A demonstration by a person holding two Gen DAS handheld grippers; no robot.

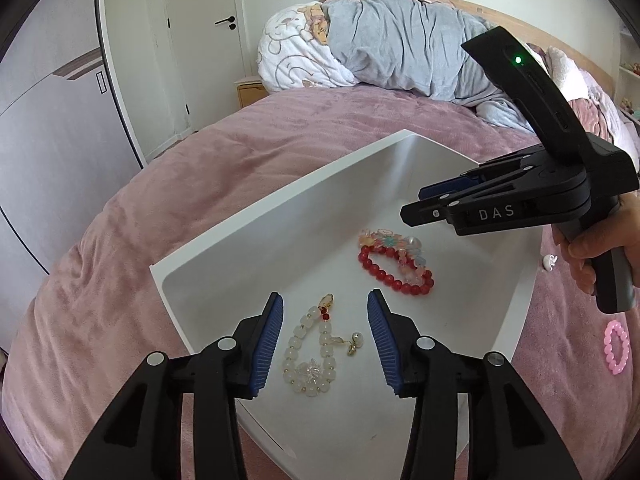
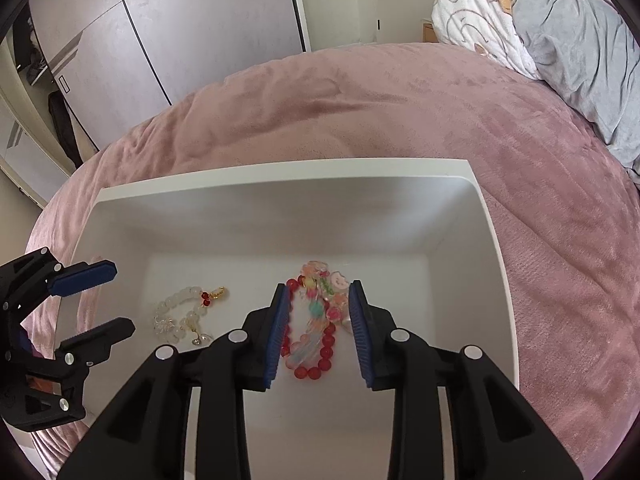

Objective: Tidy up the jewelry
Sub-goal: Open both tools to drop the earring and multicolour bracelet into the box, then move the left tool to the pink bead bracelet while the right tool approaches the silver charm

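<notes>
While both grippers hang over the white tray (image 1: 224,236) on the bed, nothing is being held. Nearest to me, the left gripper (image 1: 325,334) has its jaws spread wide, with the white bead bracelet (image 1: 310,354) lying on the tray floor between and below its blue pads (image 1: 269,344), not touched by them. A small gold and pearl charm (image 1: 353,343) rests just beside that bracelet. The right gripper (image 2: 318,330) is open too, its jaws apart on either side of the red bead bracelet (image 2: 316,344), which lies tangled with a pastel charm bracelet (image 2: 320,292); I cannot tell whether the pads touch the beads. In the left wrist view, the right gripper floats above the tray's far right side, the person's hand (image 1: 592,252) around its handle. Off the tray, to the right, a pink bracelet (image 1: 618,346) and a small white piece (image 1: 550,262) lie on the pink blanket (image 1: 200,168). Further back a grey quilt (image 1: 408,48) and a cartoon-print white one (image 1: 296,52) are heaped at the head of the bed, with a white door (image 1: 200,32) beyond.
</notes>
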